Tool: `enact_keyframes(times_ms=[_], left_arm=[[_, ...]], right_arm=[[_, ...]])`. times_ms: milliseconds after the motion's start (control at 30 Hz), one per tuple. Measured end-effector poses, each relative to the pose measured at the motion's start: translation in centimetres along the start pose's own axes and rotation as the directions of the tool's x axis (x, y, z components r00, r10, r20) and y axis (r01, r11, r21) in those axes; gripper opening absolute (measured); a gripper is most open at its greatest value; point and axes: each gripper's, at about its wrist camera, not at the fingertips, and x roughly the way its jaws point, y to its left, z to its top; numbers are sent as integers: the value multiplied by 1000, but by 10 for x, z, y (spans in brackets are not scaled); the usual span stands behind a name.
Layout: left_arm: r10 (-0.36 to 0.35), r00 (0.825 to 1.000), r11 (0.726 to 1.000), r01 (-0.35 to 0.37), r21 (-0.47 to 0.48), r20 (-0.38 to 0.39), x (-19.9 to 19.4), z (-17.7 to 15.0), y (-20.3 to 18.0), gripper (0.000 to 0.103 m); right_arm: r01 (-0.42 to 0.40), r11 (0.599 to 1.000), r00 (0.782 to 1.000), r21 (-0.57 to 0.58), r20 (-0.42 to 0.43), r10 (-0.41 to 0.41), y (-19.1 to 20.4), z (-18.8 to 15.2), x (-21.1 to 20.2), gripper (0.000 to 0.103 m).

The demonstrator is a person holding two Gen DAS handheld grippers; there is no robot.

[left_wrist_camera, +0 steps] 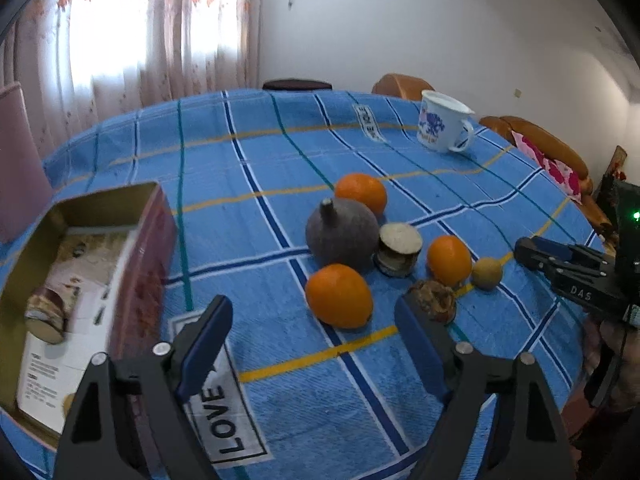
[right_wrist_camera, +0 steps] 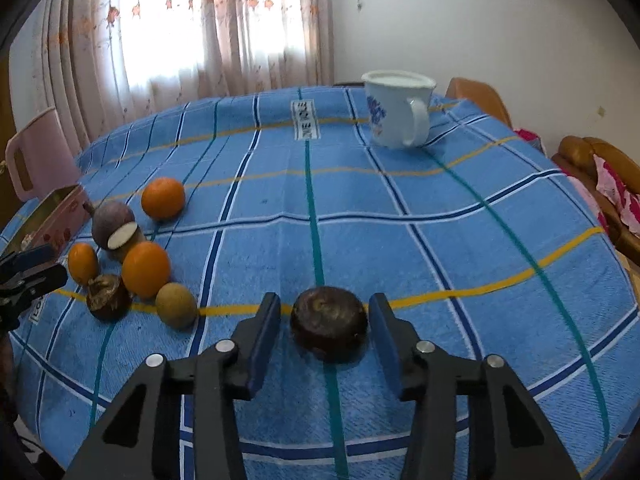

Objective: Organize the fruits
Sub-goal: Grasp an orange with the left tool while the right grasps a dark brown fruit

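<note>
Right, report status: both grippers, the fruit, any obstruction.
Left gripper open, empty, facing the near orange. Right gripper open, fingers astride the dark round fruit, not closed. Tin box at left holds one piece. Nothing in the way.

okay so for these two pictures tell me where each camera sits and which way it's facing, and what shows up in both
Left wrist: rides the left gripper, open, looking across the blue tablecloth at the fruit cluster, nearest an orange; tin box on its left, right gripper at its right edge.
Right wrist: rides the right gripper, open around a dark round fruit, facing the curtained window.
Shared: white mug, fruit cluster, tin box, window.
</note>
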Motion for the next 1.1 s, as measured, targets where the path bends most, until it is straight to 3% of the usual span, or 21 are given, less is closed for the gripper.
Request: enact_keyframes(times_ms=[133,400,567,800,1100], left_arm=[[-38,999,999,37,-27,-37,8,-1,3,62],[-78,996,996,76,-39,-52,15,6,-3,56],[-101,991,994,96,-53,-85,24,10,-2,40],[-118,990,992,114,-50,-73,21,9,-1,39],[-87,996,996,87,-11,10,4,9,-7,39]], right_arm=[[1,1000,1000,-26,-24,-1,4,0,4,44],[4,998,999,-62,-32,-6,9,-1,5,43],[-8,998,999,-64,-35,6,9,-1,6,40],[-31,997,1000,-67,-3,31,10,-2,1,39],[-36,996,996,-81,82,43,13,-4,-12,39]])
